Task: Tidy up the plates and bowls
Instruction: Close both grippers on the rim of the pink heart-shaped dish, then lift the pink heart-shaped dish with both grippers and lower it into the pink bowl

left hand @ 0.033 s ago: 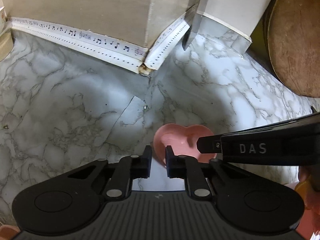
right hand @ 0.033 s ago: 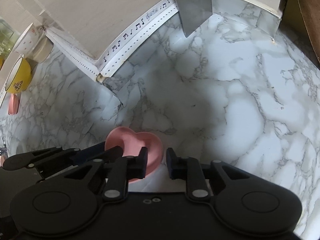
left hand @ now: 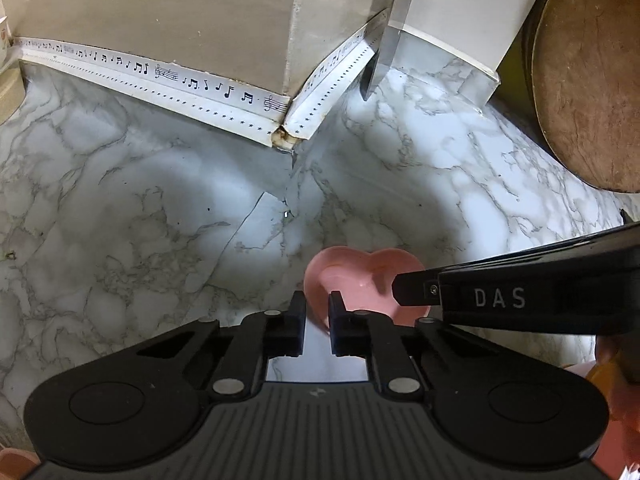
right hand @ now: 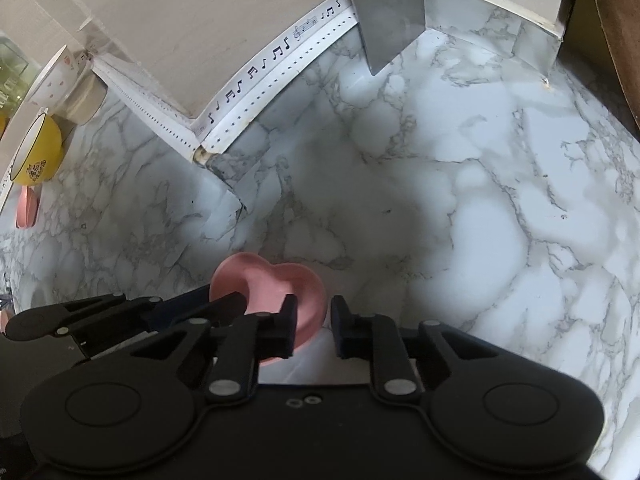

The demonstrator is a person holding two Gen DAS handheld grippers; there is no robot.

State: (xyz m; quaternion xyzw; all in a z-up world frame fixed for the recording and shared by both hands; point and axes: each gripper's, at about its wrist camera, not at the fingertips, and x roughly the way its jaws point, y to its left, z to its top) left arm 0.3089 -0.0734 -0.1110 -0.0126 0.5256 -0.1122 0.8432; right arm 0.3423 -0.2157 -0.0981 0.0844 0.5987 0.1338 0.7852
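1. Pink heart dish [left hand: 352, 276]: one, upright on the marble counter [left hand: 120, 220], just ahead of both tools. Inside is glossy and holds nothing.
2. Left gripper [left hand: 318, 320]: clamped on the dish's left rim. The right wrist view shows one finger inside the dish and one outside.
3. Right gripper [right hand: 314, 328]: jaws closing on the dish's right rim, with the rim between the fingers. Its inner finger reaches over the right lobe.
4. Far left of the right wrist view, a cluster well apart from the dish:
   - one yellow bowl [right hand: 38, 156] with a dark rim and a printed mark
   - one white spotted cup [right hand: 54, 76], touching one beige pot [right hand: 86, 100]
   - one more pink dish [right hand: 27, 206], edge only
   - contents of all four: cannot tell
5. Count: five containers and two grippers.
6. One round wooden board [left hand: 588, 72] leans at the right. The music-note trim [left hand: 160, 76] runs along the foot of the wall.
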